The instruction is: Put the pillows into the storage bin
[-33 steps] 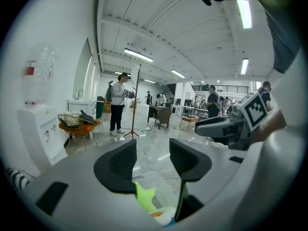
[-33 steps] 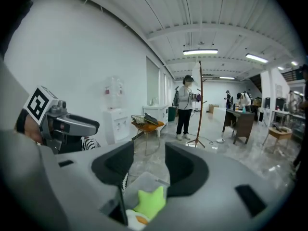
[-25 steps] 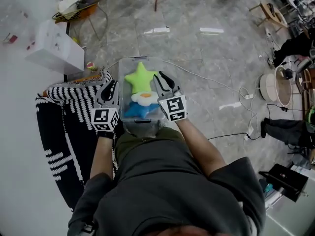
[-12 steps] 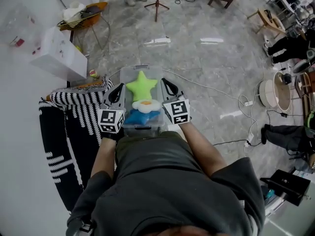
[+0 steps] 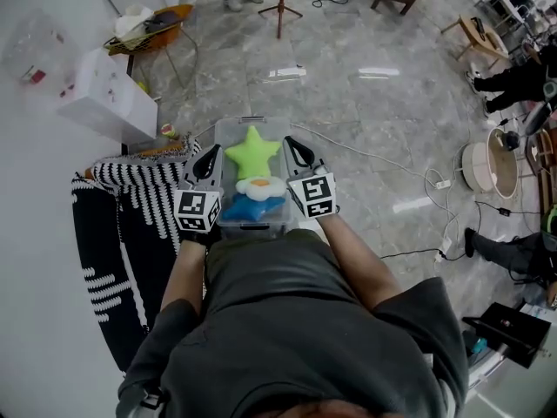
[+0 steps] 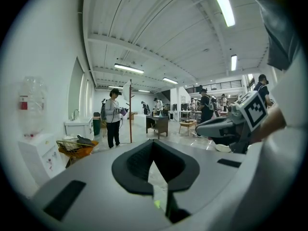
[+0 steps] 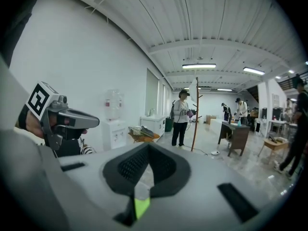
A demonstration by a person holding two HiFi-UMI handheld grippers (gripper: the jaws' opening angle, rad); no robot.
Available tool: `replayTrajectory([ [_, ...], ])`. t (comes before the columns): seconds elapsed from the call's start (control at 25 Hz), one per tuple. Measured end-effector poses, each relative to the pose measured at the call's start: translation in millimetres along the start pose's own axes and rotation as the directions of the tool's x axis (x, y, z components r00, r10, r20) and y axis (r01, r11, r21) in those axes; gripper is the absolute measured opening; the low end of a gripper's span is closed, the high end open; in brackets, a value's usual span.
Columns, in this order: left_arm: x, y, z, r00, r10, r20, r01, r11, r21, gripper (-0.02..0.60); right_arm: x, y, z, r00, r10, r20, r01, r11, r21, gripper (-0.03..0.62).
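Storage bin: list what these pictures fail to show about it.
Head view: under the storage bin, hidden by the green star pillow, the blue pillow and the person's body.
Gripper views: the rest of the bin beyond the clear sliver clamped in the left gripper and right gripper, blocked by their own bodies.

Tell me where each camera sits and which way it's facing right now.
Head view: on the person's head, looking steeply down at the storage bin holding the star pillow; torso, forearms, left gripper and right gripper show.
Left gripper view: on the left gripper, facing forward across the hall; its shut jaws pinch a clear edge, seemingly the bin's; right gripper at right.
Right gripper view: mirrored, left gripper at left.
Shared: both gripper views show the standing person beside a pole.
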State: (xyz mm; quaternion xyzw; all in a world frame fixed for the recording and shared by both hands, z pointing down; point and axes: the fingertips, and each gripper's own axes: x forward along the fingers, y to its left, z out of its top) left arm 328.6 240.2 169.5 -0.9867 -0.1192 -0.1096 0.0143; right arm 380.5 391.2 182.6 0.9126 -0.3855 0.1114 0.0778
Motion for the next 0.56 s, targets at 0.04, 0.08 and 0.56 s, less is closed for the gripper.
replayTrajectory([
  [0.04,1,-1,-1,1.0,0.0,-0.002,0.0,1.0,0.001,0.0,0,-1,-1,1.0,0.001,0.002,-0.001,1.0,0.001,0.0],
  [0.08,2,-2,-2,1.0,0.001,-0.005,-0.001,1.0,0.003,0.0,0,-2,-1,1.0,0.002,0.002,-0.002,1.0,0.002,0.0],
  [0.56,16,-7,1,1.0,0.01,-0.014,-0.01,1.0,0.013,0.0,6,-12,-4,1.0,0.023,0.003,-0.023,1.0,0.002,0.0],
])
